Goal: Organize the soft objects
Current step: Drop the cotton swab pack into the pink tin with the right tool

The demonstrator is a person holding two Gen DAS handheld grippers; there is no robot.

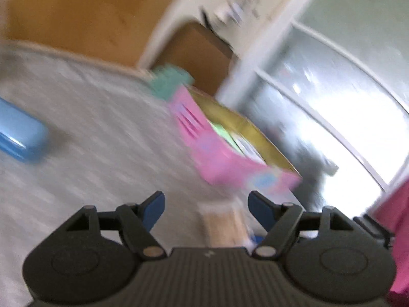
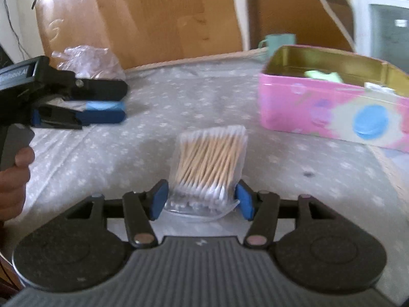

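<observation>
Grey patterned bed (image 2: 194, 97) across mid-frame, right wrist view. Cardboard box (image 2: 143, 15) upper left behind it. Pink tin (image 2: 319, 112), lid off, at right, green and white items inside. Pack of cotton swabs (image 2: 212, 161) centre, clamped between blue pads of right tool (image 2: 202, 199). Left tool (image 1: 205, 211) released, nothing between pads; same tool at left edge.

Only one partial marking is legible: white letters ending "Robot.AI" on the left gripper's (image 2: 104, 102) black body; everything else is unreadable.
</observation>
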